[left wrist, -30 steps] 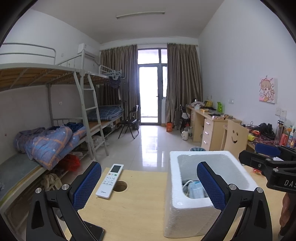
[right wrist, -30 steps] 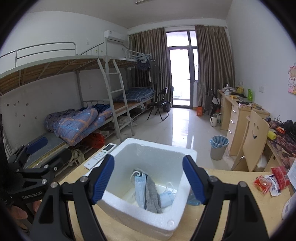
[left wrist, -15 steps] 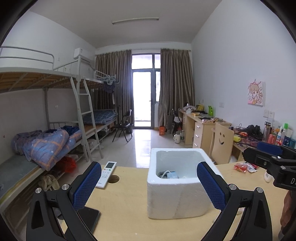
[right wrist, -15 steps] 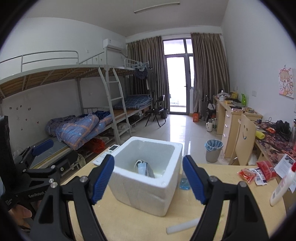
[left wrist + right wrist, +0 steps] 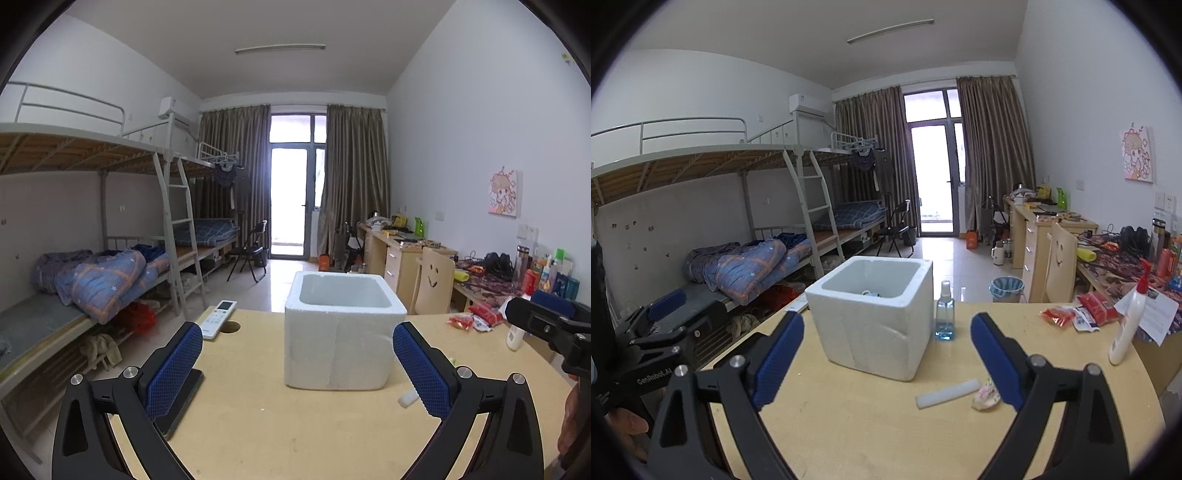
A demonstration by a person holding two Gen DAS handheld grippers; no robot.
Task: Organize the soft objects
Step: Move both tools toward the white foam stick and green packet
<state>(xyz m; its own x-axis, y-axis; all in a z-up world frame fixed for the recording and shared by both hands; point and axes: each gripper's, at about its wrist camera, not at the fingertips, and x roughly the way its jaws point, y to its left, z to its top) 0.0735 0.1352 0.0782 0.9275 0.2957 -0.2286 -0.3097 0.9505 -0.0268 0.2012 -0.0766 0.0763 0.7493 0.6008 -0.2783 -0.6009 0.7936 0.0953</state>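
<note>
Fingers of left gripper [image 5: 297, 363] and right gripper [image 5: 886, 360] spread wide, holding nothing

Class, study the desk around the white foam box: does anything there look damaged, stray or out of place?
The foam box has a dent creased into its front wall. A small crumpled floral cloth lies loose on the desk beside a white foam stick, outside the box, though soft items sit inside it.
</note>
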